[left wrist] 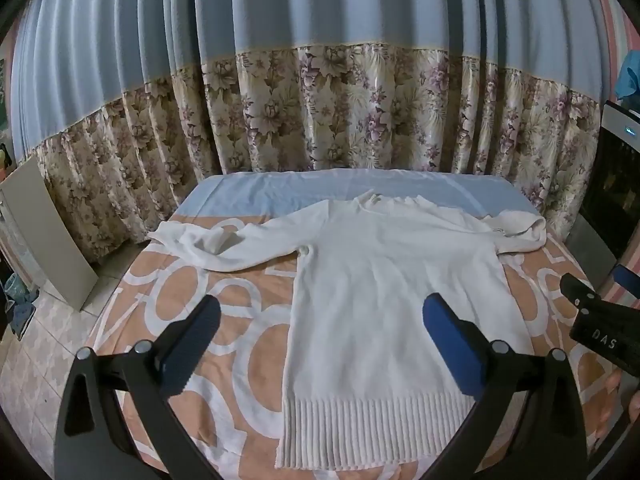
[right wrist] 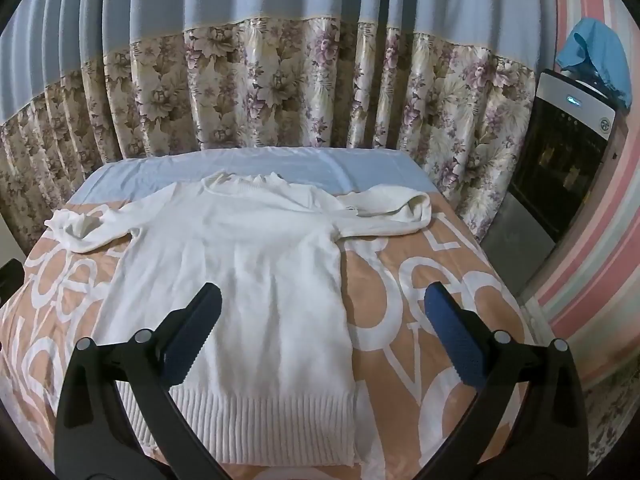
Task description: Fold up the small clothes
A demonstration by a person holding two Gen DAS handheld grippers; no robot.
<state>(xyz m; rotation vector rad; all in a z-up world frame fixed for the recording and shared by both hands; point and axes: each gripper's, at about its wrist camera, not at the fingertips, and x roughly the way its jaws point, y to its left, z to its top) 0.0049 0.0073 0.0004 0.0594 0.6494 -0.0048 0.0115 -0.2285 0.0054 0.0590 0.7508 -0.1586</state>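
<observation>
A white knit sweater [left wrist: 384, 288] lies flat on the bed, ribbed hem toward me and neck at the far end. It also shows in the right wrist view [right wrist: 240, 264]. Its left sleeve [left wrist: 216, 244] lies spread and rumpled to the left. Its right sleeve [right wrist: 384, 210] is bent back on itself at the right. My left gripper [left wrist: 322, 316] is open and empty above the sweater's left side. My right gripper [right wrist: 324, 304] is open and empty above the sweater's right side. Part of the right gripper [left wrist: 600, 320] shows in the left wrist view.
The bed cover [right wrist: 420, 304] is orange with white letters, with a pale blue sheet [left wrist: 280, 192] at the far end. A floral curtain [left wrist: 320, 112] hangs behind. A dark appliance [right wrist: 560, 160] stands at the right. A grey board [left wrist: 48, 240] leans at the left on the tiled floor.
</observation>
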